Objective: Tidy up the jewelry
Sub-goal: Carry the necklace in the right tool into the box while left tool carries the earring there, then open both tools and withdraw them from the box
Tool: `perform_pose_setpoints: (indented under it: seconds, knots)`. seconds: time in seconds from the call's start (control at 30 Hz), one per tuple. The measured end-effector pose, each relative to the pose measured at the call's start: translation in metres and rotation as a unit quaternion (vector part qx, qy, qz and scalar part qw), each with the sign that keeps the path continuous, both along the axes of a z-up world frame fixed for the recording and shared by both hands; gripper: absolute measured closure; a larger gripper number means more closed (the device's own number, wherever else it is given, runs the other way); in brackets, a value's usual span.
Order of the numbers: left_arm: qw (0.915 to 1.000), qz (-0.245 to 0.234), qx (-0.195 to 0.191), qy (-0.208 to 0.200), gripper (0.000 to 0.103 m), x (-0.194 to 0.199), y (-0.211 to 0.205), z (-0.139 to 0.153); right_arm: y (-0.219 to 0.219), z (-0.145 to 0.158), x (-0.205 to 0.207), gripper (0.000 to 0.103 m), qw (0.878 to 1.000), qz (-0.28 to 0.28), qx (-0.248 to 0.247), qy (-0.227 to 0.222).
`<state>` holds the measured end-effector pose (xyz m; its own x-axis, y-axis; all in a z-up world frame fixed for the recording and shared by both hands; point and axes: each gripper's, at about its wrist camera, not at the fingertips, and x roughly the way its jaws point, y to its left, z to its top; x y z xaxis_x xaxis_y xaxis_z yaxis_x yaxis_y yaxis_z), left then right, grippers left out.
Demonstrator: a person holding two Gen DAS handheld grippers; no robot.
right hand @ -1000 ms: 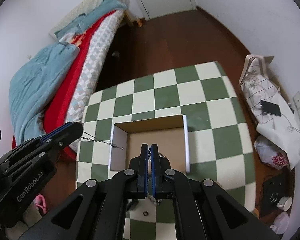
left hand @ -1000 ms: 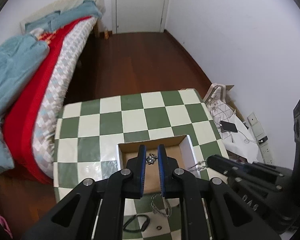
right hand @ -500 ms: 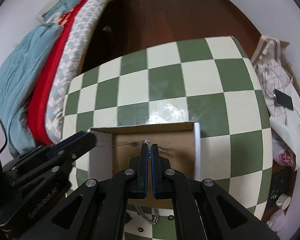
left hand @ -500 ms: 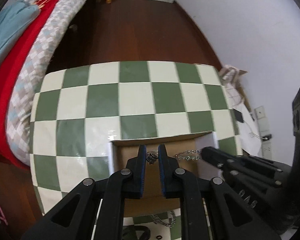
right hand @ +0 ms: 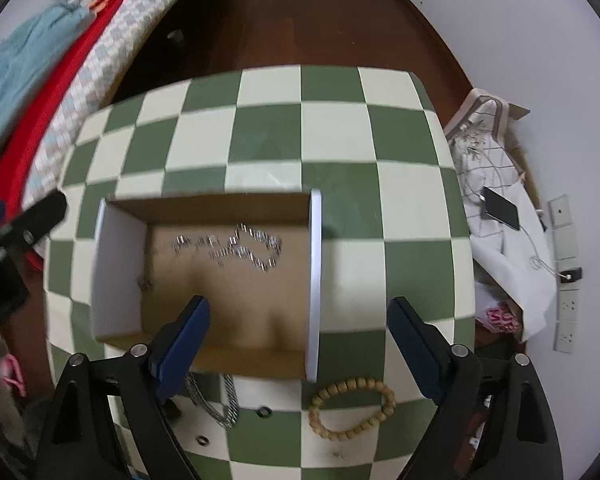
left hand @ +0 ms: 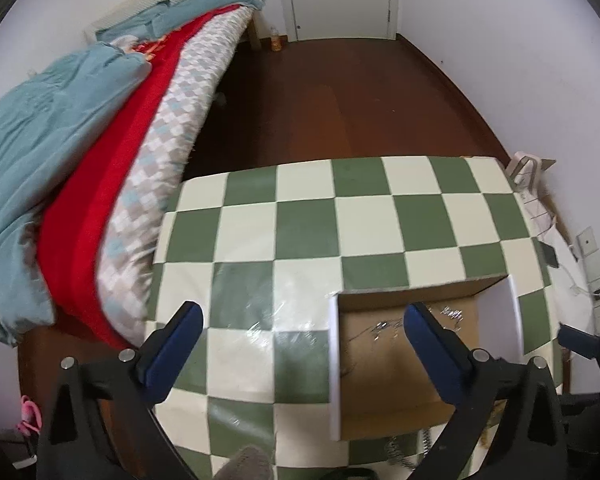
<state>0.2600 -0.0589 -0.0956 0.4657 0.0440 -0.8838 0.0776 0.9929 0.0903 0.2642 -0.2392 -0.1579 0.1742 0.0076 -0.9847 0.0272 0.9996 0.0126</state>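
A shallow cardboard box (right hand: 120, 280) with white side walls sits on the green-and-cream checkered table (right hand: 268, 136). A thin silver chain (right hand: 240, 248) lies loose on the box floor; the left wrist view shows the chain (left hand: 384, 326) blurred and the box (left hand: 334, 360). My right gripper (right hand: 298, 316) hangs open above the box's near edge, holding nothing. My left gripper (left hand: 302, 322) is open too, left of the box. On the table in front of the box lie a wooden bead bracelet (right hand: 352, 408), a thick silver chain (right hand: 224, 400) and two small rings (right hand: 264, 413).
A bed (left hand: 100, 128) with red and teal bedding runs along the table's left side. Dark wooden floor (left hand: 340, 80) lies beyond the table, toward a white door. Bags, a phone (right hand: 500, 208) and cables are piled by the right wall.
Both grippers were shut on the thin silver chain over the box; now both are open, the chain lies in the box, and both have drawn back and up.
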Motion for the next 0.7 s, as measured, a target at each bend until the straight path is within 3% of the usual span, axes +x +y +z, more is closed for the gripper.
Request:
perform_pose_setpoints:
  seconds: [0.07,0.37,0.7]
  knots:
    - [1.0,0.0,0.006,-0.004,0.0,-0.011,0.003,-0.003,0.004,-0.003,-0.01,0.0,1.0,0.005,-0.008,-0.002]
    - [0.9995,0.004,0.017,-0.027,0.0,-0.051,0.007,0.001,0.013,0.01,-0.048,0.0,0.999,-0.001,-0.025,-0.042]
    - [0.9978,0.001,0.013,-0.065,0.0,-0.097,0.012,0.033,0.012,0.061,-0.091,0.0,0.994,-0.007,-0.036,-0.106]
